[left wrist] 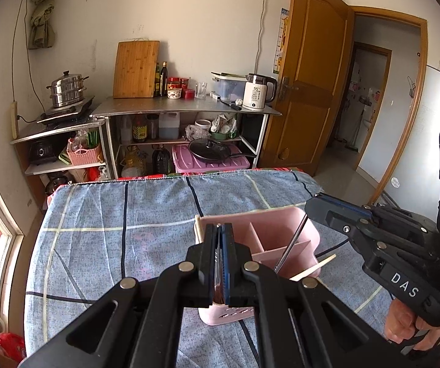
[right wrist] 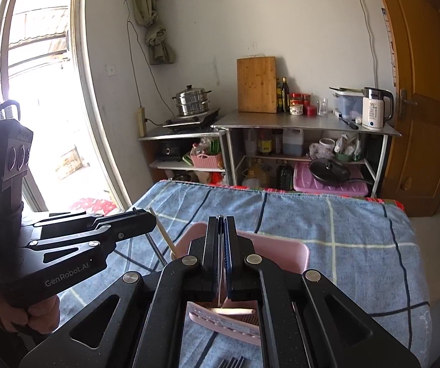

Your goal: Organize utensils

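**A:** Where do my jaws stand?

**B:** Your left gripper (left wrist: 221, 245) has its jaws pressed to a slit. A thin bright strip shows in that slit, but I cannot tell whether it is a utensil you are pinching. Your right gripper (right wrist: 221, 239) is the same: jaws all but touching, with a fine line in the gap that can't be read.

**A:** And the caddy?

**B:** The pink utensil caddy (left wrist: 266, 214) sits directly under and just ahead of both sets of jaws, with its dividers visible past your left fingertips. A pale wooden stick (left wrist: 198, 230) stands just left of the left jaws. A metal chopstick (left wrist: 292, 243) leans in a compartment to their right, its top near your right gripper's tips. A wooden chopstick (left wrist: 312, 266) pokes out low on that side, apparently lying slantwise and not upright.

**A:** What could go wrong?

**B:** I'd judge three things. The two grippers are close over one small caddy, so if you lower either, its finger could knock the leaning metal chopstick or the other tool. The caddy rests on a soft checked cloth (left wrist: 112, 214), so a sideways nudge could tip or slide it. And if you part the jaws off-centre, anything thin held there could land on a divider and slip out.
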